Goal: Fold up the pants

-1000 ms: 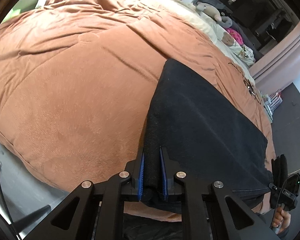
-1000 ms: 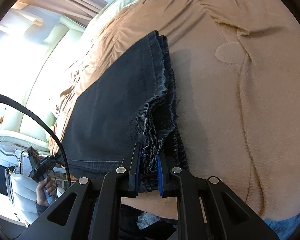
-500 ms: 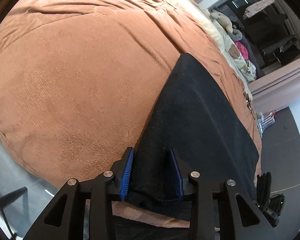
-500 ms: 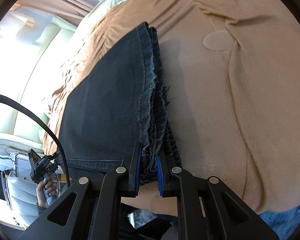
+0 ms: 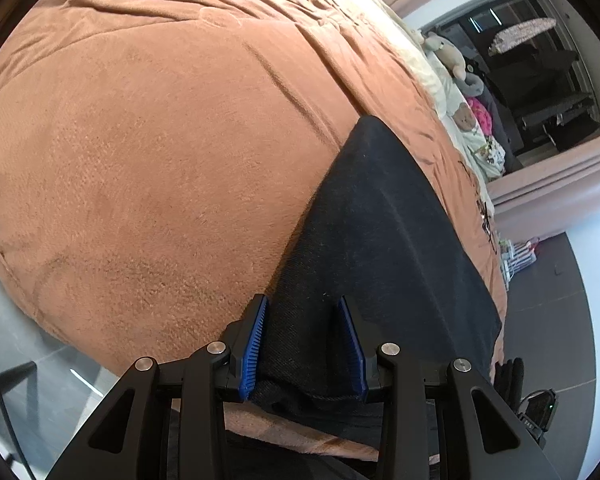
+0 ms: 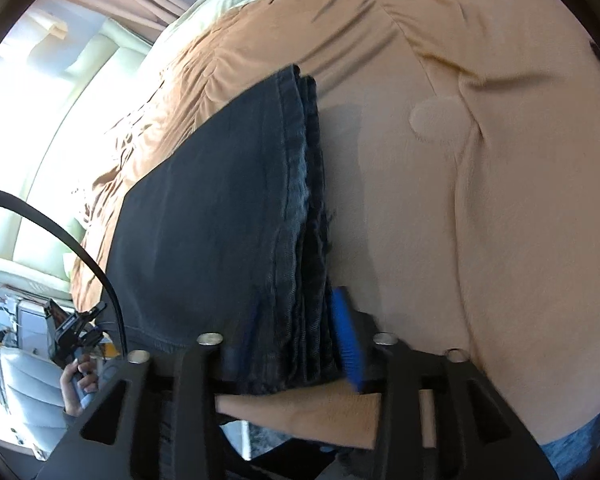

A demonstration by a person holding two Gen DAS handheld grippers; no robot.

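Both grippers' fingers [image 5: 253,346] newly parted; one pants [image 5: 380,248].

Brown blanket [image 5: 160,152] over bed; stuffed toys [image 5: 452,60] beside curtain [image 5: 560,184].

My left claw [image 5: 304,344] is a matte black plastic frame of angular, triangular-cutout arms, studded with four round silver screw heads across the linkage, and each of its two fingers carries a bright blue ribbed pad [image 5: 254,344] on its inner face. My right claw [image 6: 296,344] is built the same way, black with silver screws and a blue ridged pad [image 6: 346,336], though it shows blurred. A thin black cable [image 6: 80,256] arcs across the left of the right wrist view, and my hand [image 6: 78,384] there wraps a black handle with a dark cuff at the wrist.
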